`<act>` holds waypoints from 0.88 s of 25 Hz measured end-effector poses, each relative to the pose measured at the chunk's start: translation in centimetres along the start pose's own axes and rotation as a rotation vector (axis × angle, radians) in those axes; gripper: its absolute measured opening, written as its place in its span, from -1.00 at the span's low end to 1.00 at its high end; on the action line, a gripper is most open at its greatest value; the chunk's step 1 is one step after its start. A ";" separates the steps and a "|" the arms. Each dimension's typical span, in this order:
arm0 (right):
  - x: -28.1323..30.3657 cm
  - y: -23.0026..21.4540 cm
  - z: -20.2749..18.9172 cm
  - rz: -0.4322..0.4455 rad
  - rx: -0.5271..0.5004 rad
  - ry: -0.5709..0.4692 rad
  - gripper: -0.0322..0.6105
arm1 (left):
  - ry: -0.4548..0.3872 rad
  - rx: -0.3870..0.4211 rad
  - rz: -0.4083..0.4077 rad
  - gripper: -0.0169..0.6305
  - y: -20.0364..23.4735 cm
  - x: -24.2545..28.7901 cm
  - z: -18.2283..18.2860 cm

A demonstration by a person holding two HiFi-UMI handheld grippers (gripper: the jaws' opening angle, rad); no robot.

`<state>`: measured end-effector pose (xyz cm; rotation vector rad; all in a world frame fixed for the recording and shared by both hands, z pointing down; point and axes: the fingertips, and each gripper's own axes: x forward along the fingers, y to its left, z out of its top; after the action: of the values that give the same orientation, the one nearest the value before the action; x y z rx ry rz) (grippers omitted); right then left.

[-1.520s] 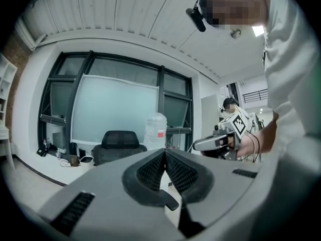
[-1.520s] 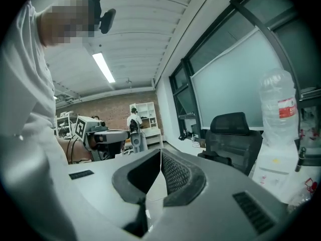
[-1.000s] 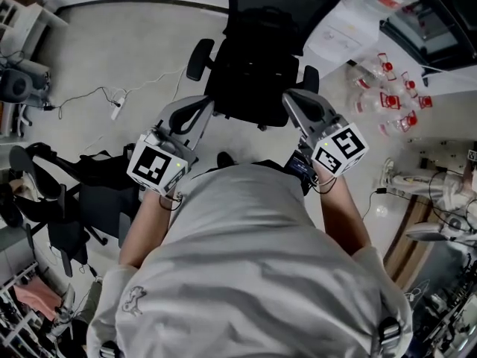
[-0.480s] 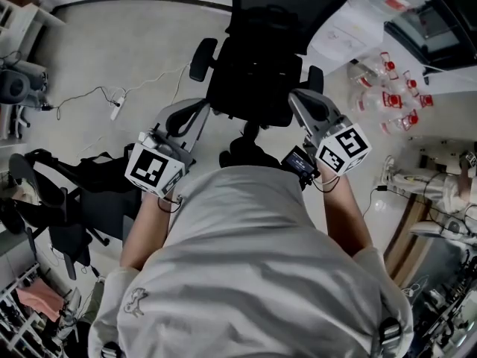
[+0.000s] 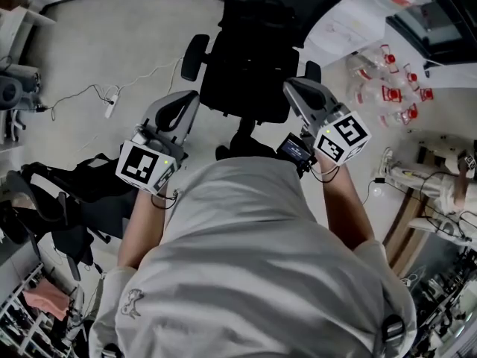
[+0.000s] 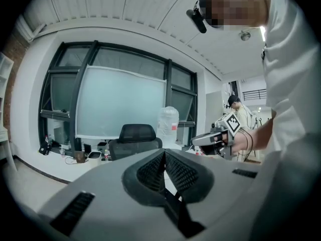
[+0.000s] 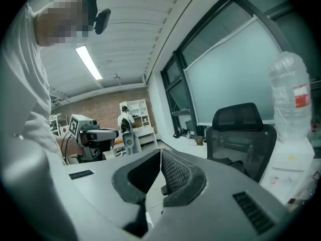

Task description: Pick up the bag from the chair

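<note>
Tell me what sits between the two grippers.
The front of the black office chair sits between the left gripper and the right gripper, as the head view shows.

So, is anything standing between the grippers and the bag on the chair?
Nothing visible does. Both the left gripper and right gripper are shut and empty, facing the chair's open front; the dark bag lies on its seat, armrests only to the sides.
</note>
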<state>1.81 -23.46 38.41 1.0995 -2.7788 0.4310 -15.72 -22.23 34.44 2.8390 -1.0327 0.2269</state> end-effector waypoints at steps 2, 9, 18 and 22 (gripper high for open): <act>0.2 -1.5 -0.1 -0.004 0.006 0.010 -0.79 | -0.007 0.002 0.000 -0.91 0.4 1.4 0.2; 1.6 -6.3 0.1 0.003 0.028 0.044 -0.79 | 0.001 -0.019 0.005 -0.91 2.8 6.3 0.6; 2.8 -11.8 1.1 0.027 0.047 0.027 -0.79 | 0.012 -0.010 0.010 -0.91 4.4 12.2 1.0; 3.0 -13.4 0.9 0.047 0.042 0.035 -0.79 | 0.017 -0.012 0.017 -0.91 4.7 14.3 0.7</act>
<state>8.79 -35.03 41.16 1.0269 -2.7824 0.5109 -7.85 -34.90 36.57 2.8137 -1.0523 0.2451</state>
